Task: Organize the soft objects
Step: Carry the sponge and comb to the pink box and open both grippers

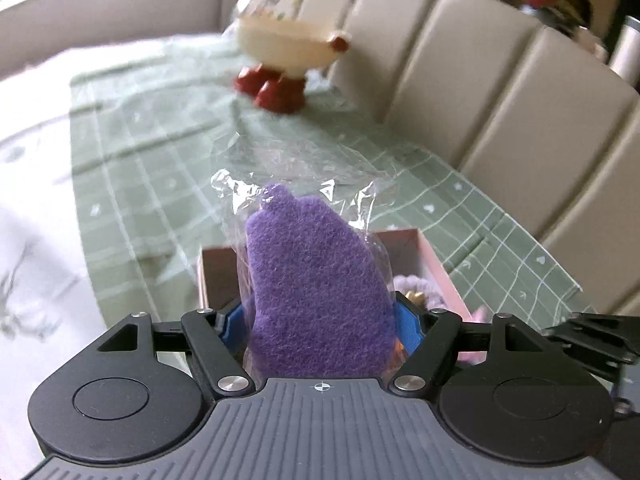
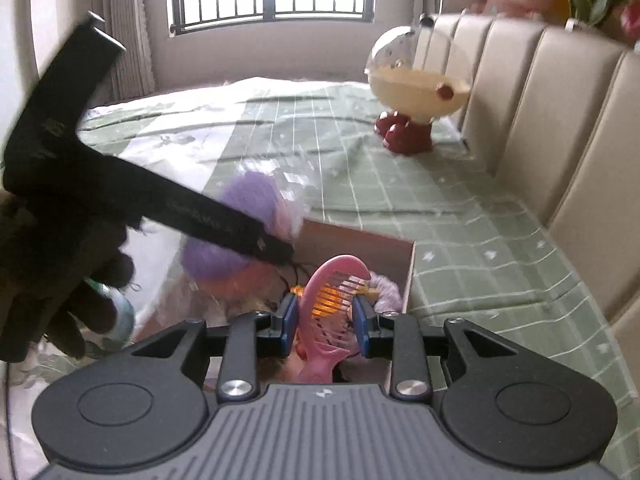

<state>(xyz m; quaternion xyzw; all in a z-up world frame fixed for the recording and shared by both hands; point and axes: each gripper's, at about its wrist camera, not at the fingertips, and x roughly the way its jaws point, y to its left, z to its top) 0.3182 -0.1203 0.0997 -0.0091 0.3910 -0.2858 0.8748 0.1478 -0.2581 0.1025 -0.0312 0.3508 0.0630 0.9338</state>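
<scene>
Purple felt piece point(image 1: 316, 292) in a clear plastic bag point(image 1: 304, 196), pinched by the left tongs point(image 1: 318, 320) above the pink box point(image 1: 436, 264). Right tongs point(image 2: 325, 322) narrowly spread, clamped on a pink comb point(image 2: 326, 312) over the same box, which sits on the green checked bed cover point(image 2: 460, 216).

Left black two-finger gripper point(image 1: 320, 320), lower centre, jaws clamped; right black two-finger gripper point(image 2: 326, 322), lower centre, jaws clamped; dark-gloved hand point(image 2: 48, 280) at left edge.
</scene>
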